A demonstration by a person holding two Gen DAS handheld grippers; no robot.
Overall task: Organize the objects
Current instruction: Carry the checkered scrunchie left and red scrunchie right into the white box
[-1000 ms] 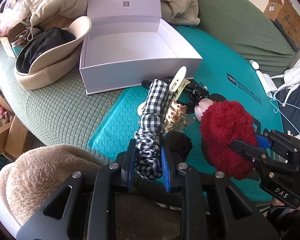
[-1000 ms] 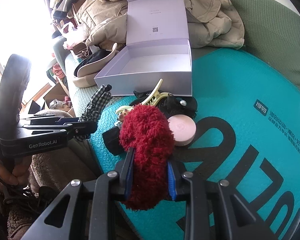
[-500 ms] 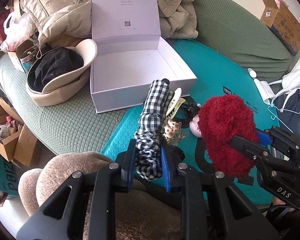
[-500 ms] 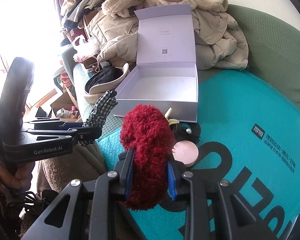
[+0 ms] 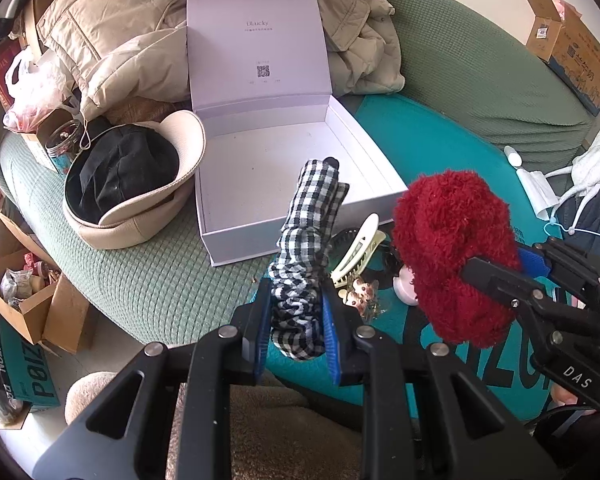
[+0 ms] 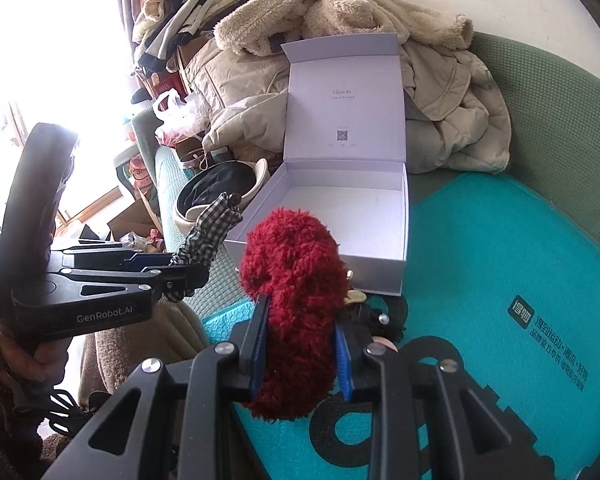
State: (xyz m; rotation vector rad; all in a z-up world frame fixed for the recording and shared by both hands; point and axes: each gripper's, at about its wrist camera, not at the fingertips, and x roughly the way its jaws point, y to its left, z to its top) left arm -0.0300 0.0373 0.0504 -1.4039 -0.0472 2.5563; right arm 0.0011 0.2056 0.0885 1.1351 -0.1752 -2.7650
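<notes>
My left gripper [image 5: 296, 312] is shut on a black-and-white checked scrunchie [image 5: 306, 248], which stands up between the blue pads. My right gripper [image 6: 302, 340] is shut on a fluffy red scrunchie [image 6: 296, 288]. Both are held in the air in front of an open white box [image 5: 228, 236] whose lid [image 5: 256, 40] stands upright; its inside is bare. From the left wrist view the red scrunchie [image 5: 452, 248] and right gripper [image 5: 500, 276] are at the right. From the right wrist view the checked scrunchie [image 6: 212, 232] and left gripper [image 6: 180, 268] are at the left.
A cream hair claw [image 5: 358, 250], a small figure clip [image 5: 360, 290], a pink round case [image 5: 404, 286] and black hair ties lie on the teal mat [image 6: 500, 260] below. A beige hat with black lining [image 5: 132, 184] sits left of the box. Coats [image 6: 452, 100] are piled behind.
Both grippers have risen with their scrunchies still held. The box and the items on the mat now sit lower and farther off in both views.
</notes>
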